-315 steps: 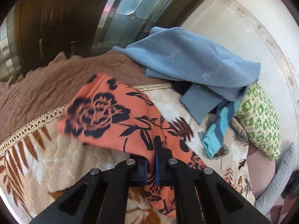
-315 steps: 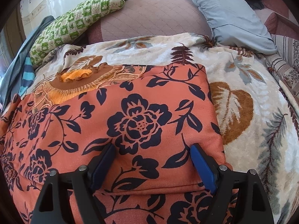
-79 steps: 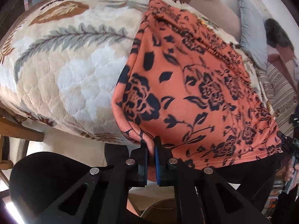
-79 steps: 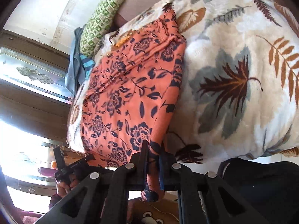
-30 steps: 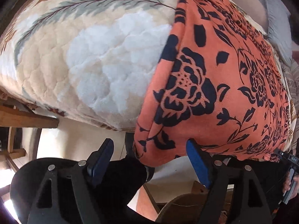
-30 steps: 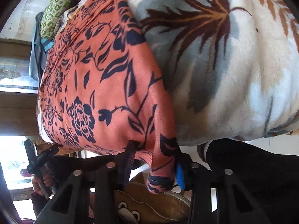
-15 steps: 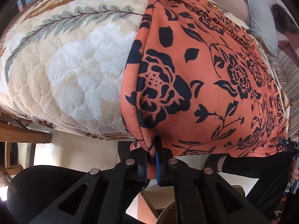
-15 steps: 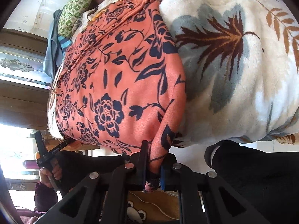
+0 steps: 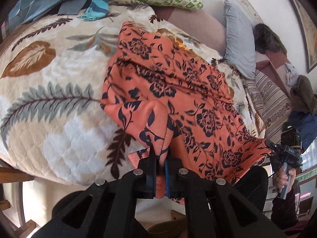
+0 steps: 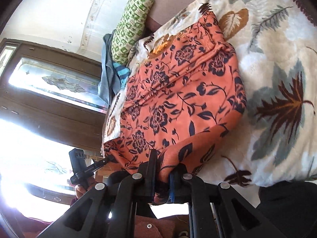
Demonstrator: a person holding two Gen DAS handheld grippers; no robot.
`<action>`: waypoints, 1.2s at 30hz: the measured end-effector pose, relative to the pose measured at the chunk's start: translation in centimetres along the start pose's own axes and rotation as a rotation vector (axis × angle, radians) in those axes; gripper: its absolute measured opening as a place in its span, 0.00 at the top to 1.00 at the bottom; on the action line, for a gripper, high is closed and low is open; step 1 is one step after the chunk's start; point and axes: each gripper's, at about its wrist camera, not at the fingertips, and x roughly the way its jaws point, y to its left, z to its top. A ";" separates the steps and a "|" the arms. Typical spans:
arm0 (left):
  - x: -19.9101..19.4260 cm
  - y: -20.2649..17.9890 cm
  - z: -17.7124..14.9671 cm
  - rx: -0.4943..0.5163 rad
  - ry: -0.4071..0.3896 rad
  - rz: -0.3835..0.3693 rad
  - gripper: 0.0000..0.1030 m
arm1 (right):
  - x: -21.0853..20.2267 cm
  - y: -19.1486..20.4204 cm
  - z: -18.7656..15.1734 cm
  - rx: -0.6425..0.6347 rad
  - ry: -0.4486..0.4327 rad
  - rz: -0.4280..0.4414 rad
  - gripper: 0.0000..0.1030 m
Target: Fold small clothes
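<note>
Hem corners of the orange floral garment (image 9: pixel 178 91) are now clamped, where a second ago both claws stood open around them: left claw (image 9: pixel 160 170) shut on the near-left corner, right claw (image 10: pixel 161 180) shut on the near-right. Near edge lifts off the bed (image 9: pixel 49 103); far part lies flat. Fold toward the far end appears under way.
</note>
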 end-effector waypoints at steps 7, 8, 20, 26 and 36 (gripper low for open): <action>1.8 -0.3 9.7 -0.006 -0.041 -0.028 0.94 | 0.2 -0.8 8.0 0.027 -0.118 0.016 0.90; 2.3 0.0 11.3 -0.014 -0.042 -0.019 0.94 | 0.4 -1.0 9.5 0.032 -0.135 0.016 0.90; 11.3 7.6 28.8 -0.227 -0.064 0.114 0.85 | 8.6 -8.4 29.6 0.229 -0.283 -0.056 0.90; 10.3 11.2 28.5 -0.348 -0.303 0.101 0.58 | 11.6 -14.5 29.9 0.378 -0.268 -0.024 0.89; 7.6 4.7 17.7 -0.519 -0.563 0.092 0.41 | 7.5 -5.3 27.0 0.116 -0.460 -0.087 0.26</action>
